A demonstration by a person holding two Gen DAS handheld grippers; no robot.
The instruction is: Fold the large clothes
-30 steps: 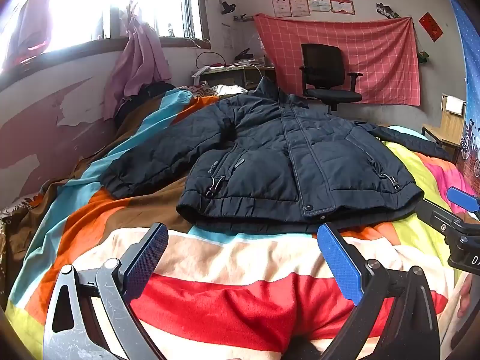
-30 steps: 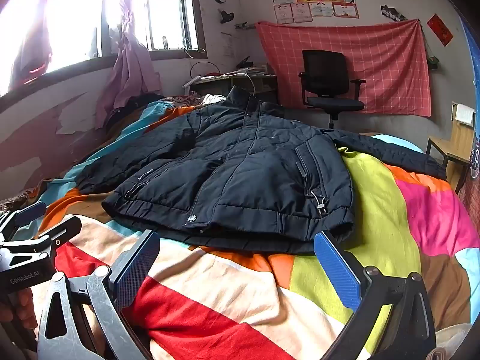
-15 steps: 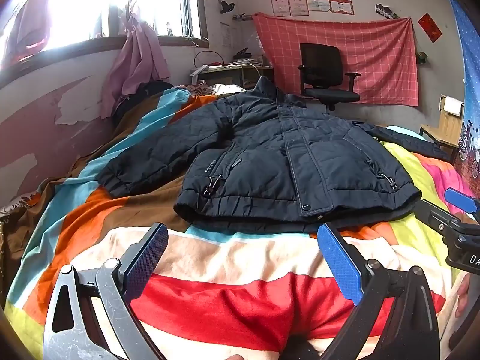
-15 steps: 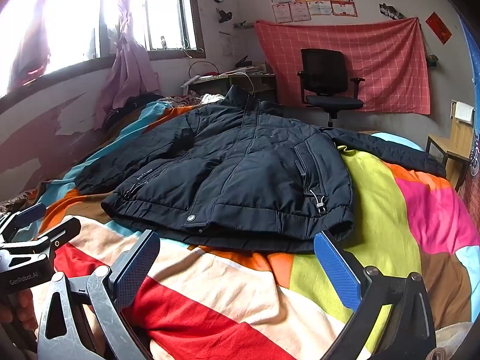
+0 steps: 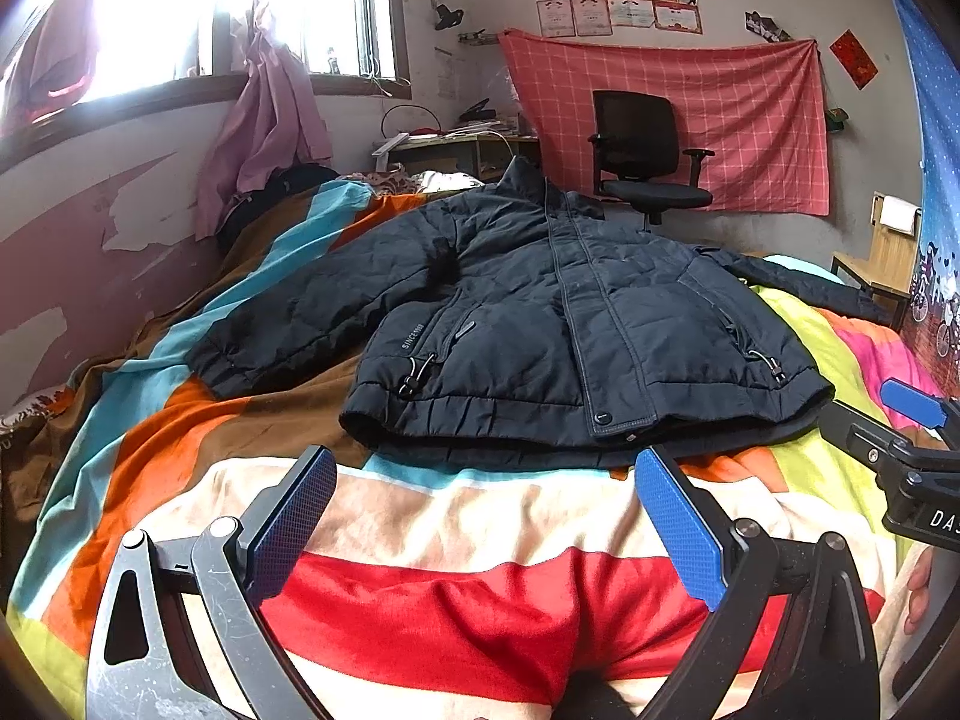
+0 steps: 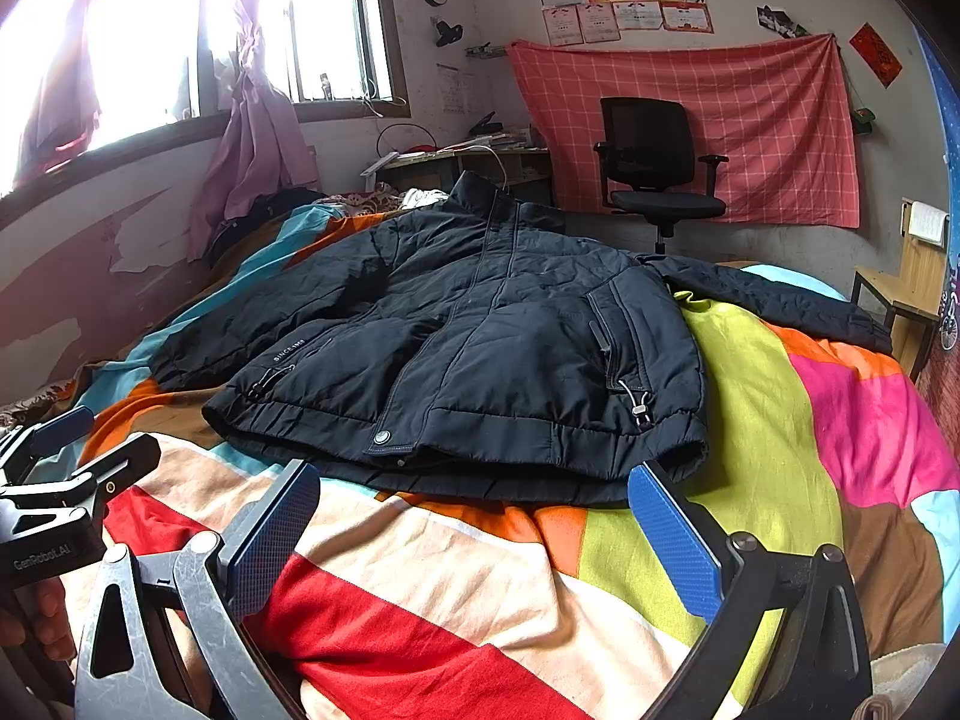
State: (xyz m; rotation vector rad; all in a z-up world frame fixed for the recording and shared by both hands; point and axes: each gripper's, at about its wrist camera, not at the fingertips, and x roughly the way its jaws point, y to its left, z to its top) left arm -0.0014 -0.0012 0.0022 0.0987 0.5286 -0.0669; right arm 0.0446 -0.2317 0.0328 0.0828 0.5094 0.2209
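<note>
jaws spread on both grippers, left gripper (image 5: 480, 516), right gripper (image 6: 474, 516), one dark jacket (image 5: 558, 324), one striped blanket (image 5: 456, 588)

Left claw (image 5: 480, 516) gapes wide, empty; right claw (image 6: 474, 525) likewise, alongside.

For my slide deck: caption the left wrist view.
Open left gripper hovers above a striped blanket, facing a dark jacket spread flat on the bed.
</note>
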